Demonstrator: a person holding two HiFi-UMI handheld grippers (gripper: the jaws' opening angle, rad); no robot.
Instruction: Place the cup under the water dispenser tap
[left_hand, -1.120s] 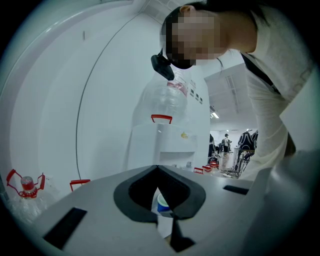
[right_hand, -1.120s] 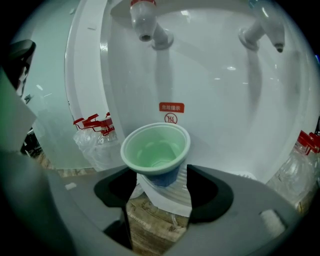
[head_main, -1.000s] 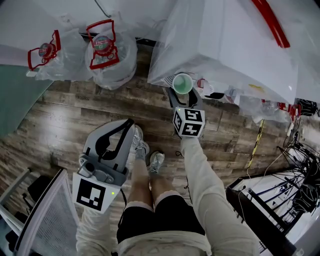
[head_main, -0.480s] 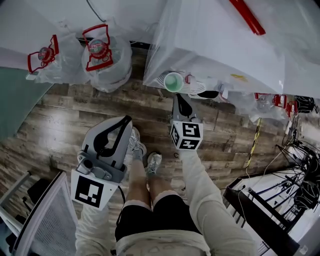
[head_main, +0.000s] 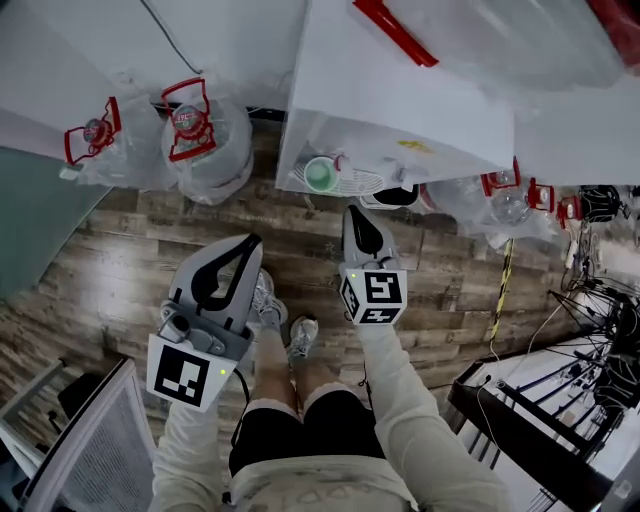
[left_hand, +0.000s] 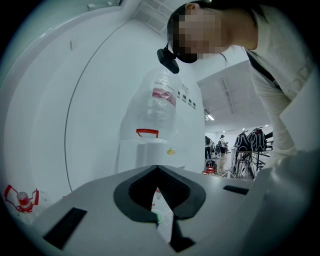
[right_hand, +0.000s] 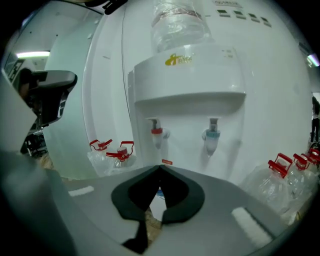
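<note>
head view: green cup (head_main: 320, 173) stands on the drip tray (head_main: 366, 184) of the water dispenser (head_main: 400, 100), near its left end. right hand-held gripper (head_main: 353, 215) clenched, empty, apart from it; left hand-held gripper (head_main: 255, 243) likewise clenched. risk: cup off-centre beneath the red tap (right_hand: 156, 132), so water could miss.

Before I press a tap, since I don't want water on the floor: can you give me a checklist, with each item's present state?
1. The small green cup stands upright on the drip tray of the white water dispenser: ok.
2. The cup's mouth lies straight below the red-tipped tap: cannot tell; in the head view the tap shows just beside the rim.
3. The right gripper is empty, jaws shut, apart from the cup: ok.
4. The left gripper is empty, jaws shut, short of the dispenser: ok.
5. Nothing is inside the cup: cannot tell.
</note>
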